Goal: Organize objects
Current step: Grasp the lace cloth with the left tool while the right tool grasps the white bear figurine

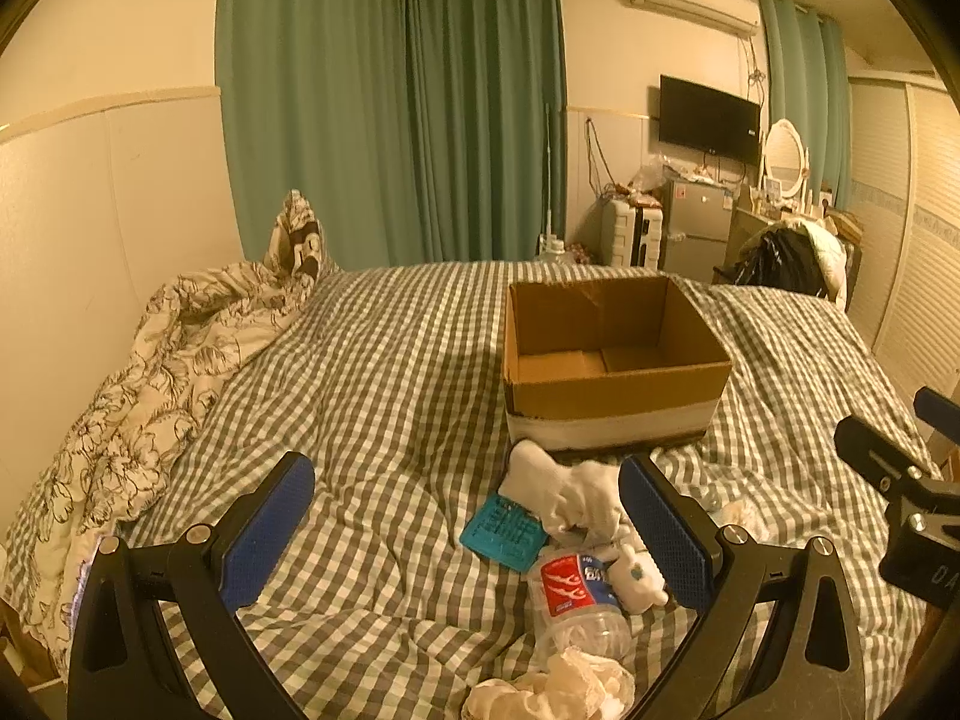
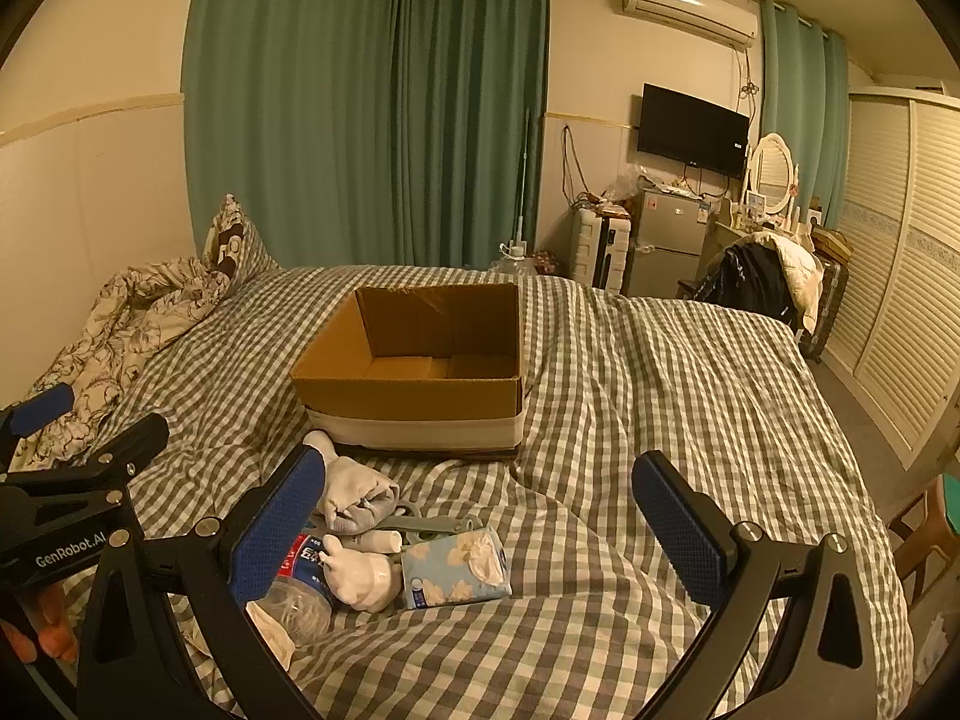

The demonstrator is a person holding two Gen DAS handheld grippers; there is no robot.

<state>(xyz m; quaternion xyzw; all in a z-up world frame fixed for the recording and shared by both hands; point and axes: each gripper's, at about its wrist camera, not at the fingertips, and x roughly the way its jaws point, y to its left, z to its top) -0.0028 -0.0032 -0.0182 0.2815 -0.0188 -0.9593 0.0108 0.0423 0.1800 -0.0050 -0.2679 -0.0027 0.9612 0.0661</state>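
An open, empty cardboard box stands on the checked bed. In front of it lies a pile: a white sock, a teal comb-like piece, a crushed plastic bottle with a red label, a small white toy, crumpled tissue and a blue tissue pack. My left gripper is open and empty, just short of the pile. My right gripper is open and empty, above the tissue pack.
A rumpled floral quilt lies along the wall at the left. The checked bedspread reaches right to the bed edge. Beyond the bed are green curtains, a suitcase, a small fridge, a chair with clothes and a louvred wardrobe.
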